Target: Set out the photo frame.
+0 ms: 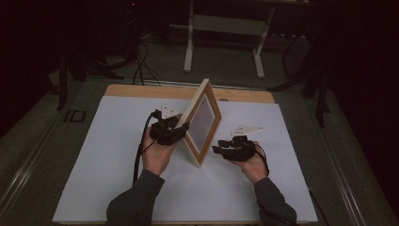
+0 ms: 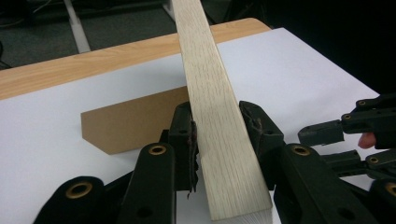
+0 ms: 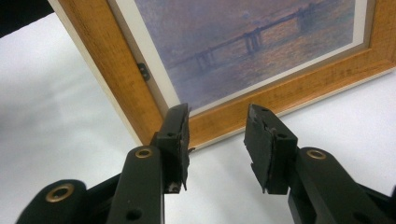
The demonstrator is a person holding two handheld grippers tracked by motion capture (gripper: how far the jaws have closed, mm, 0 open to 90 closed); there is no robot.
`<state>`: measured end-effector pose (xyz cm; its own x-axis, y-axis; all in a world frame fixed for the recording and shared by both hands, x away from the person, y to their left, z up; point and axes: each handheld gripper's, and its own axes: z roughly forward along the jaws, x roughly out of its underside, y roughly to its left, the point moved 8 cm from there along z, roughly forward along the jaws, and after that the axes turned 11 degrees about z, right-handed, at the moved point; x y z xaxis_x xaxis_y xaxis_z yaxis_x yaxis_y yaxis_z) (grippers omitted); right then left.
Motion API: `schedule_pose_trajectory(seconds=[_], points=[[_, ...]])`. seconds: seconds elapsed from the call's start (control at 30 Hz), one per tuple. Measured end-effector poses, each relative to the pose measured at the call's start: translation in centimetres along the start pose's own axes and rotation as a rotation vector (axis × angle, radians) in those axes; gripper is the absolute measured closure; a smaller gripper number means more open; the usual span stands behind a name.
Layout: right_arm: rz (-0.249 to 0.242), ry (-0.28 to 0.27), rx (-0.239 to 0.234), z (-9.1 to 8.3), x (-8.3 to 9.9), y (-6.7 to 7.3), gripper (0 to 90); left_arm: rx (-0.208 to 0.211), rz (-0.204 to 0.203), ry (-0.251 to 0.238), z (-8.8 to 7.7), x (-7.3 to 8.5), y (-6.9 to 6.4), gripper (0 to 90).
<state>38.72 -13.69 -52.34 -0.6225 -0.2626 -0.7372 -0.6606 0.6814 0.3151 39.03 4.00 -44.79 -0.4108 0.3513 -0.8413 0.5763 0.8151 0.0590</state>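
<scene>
A wooden picture frame (image 1: 202, 122) with a dusky bridge print (image 3: 243, 42) stands tilted on one corner on the white sheet (image 1: 108, 160). My left gripper (image 1: 181, 129) holds it from the left. In the left gripper view the pale side rail (image 2: 210, 93) runs between the jaws, and both pads (image 2: 187, 135) press on it. My right gripper (image 1: 217, 147) is low at the frame's right, close to its bottom corner. Its jaws (image 3: 217, 126) stand open just in front of the lower rail (image 3: 289, 93), with nothing between them. It also appears across the table (image 2: 336, 133).
A brown board flap (image 2: 130, 123) lies on the sheet behind the frame. The sheet covers a wooden table whose far edge (image 1: 141, 90) shows. Beyond it on the dark floor are a white stand's legs (image 1: 189, 47) and cables (image 1: 139, 66).
</scene>
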Motion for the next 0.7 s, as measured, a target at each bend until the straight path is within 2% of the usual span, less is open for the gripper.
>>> schedule_pose_trajectory(seconds=[0.13,0.43,0.7], points=[[0.002,-0.003,0.001,-0.1,-0.1,0.0,59.2,0.008,0.002,-0.003,0.0,0.0,0.3,69.8],[0.001,-0.008,0.007,-0.3,-0.2,-0.1,58.8,0.062,-0.008,-0.015,-0.2,0.2,1.4,70.3],[-0.024,0.013,0.016,-0.1,-0.1,0.1,57.8,0.106,0.003,-0.02,-0.4,0.3,2.0,70.5]])
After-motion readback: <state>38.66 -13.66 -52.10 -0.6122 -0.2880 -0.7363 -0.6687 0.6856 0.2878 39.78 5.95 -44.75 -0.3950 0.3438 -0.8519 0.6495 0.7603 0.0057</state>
